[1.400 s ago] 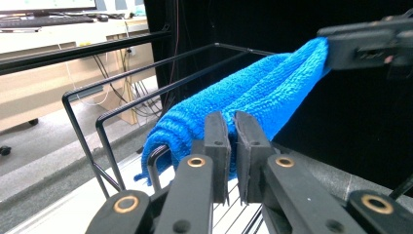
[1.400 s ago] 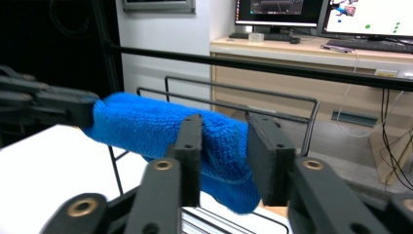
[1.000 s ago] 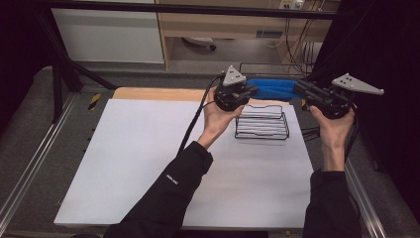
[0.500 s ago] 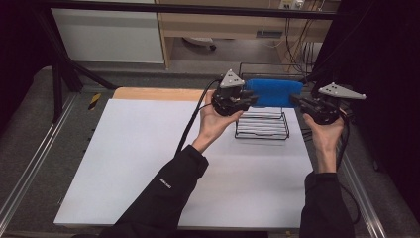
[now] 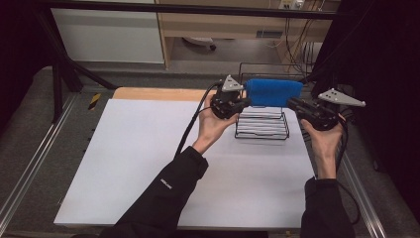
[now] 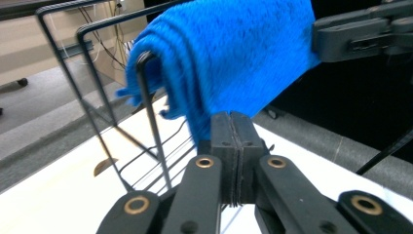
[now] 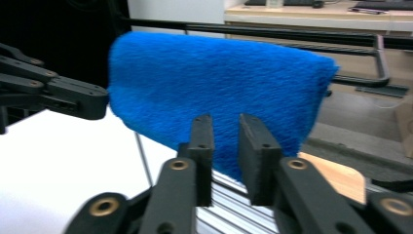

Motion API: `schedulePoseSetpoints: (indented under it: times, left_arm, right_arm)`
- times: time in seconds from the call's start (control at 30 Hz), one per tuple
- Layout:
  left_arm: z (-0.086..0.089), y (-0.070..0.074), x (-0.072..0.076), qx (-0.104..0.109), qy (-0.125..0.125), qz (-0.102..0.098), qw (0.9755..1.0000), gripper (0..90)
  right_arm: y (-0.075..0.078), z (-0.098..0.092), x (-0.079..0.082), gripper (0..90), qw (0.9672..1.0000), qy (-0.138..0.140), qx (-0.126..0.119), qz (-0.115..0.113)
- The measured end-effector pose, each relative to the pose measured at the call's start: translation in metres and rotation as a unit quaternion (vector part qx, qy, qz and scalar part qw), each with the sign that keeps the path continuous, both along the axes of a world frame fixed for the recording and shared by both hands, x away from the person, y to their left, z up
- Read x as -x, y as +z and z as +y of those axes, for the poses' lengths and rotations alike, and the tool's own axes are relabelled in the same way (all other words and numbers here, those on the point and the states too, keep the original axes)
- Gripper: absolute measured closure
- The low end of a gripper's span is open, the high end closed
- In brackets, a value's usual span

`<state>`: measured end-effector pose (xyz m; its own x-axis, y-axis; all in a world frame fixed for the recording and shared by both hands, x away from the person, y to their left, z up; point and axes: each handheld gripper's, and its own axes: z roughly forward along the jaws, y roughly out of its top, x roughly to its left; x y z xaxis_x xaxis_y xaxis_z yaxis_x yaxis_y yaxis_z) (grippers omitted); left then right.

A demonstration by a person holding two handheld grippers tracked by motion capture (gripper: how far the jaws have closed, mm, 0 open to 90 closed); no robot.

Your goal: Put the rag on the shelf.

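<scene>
You held the folded blue fleece cloth draped over the top bar of the black wire rack, which stood on the white table sheet near its far right corner, just in front of a strip of bare wood table edge. Your left gripper sat at the cloth's left end; in the left gripper view its jaws were pressed flat together with no gap, at the cloth's lower hem, and I could not tell whether any fabric was pinched between them. Your right gripper sat at the cloth's right end; in the right gripper view its jaws had just been opening and stood a narrow gap apart, with the cloth directly beyond them and nothing clamped between the pads. Both your hands were raised level with the rack's top bar, the left hand and the right hand cupping the gripper bodies from below, cables trailing across the sheet.
</scene>
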<state>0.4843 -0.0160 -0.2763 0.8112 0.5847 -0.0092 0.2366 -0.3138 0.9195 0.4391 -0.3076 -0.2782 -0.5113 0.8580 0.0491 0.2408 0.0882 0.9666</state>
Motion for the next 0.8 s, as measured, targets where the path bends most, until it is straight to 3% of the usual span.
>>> schedulePoseSetpoints:
  times: [0.17,0.4,0.5,0.63,0.8]
  left_arm:
    - [0.025,-0.005,0.013,-0.013,0.005,0.003,0.9999,79.2]
    - [0.07,-0.027,0.032,-0.037,0.019,0.015,0.999,59.9]
    - [0.092,-0.038,0.038,-0.042,0.028,0.029,0.9983,49.6]
    - [0.123,-0.052,0.047,-0.043,0.043,0.036,0.9975,36.1]
    - [0.159,-0.067,0.06,-0.042,0.062,0.043,0.9963,23.1]
  right_arm:
    - [-0.001,0.013,0.013,50.5,1.0,0.009,0.003,0.004]
    - [-0.009,0.031,0.027,27.1,0.9998,0.016,-0.001,0.015]
    - [-0.013,0.037,0.03,19.8,0.9996,0.014,0.001,0.023]
    - [-0.018,0.044,0.032,12.5,0.9992,0.022,-0.014,0.031]
    - [-0.024,0.053,0.037,8.3,0.9986,0.034,-0.02,0.036]
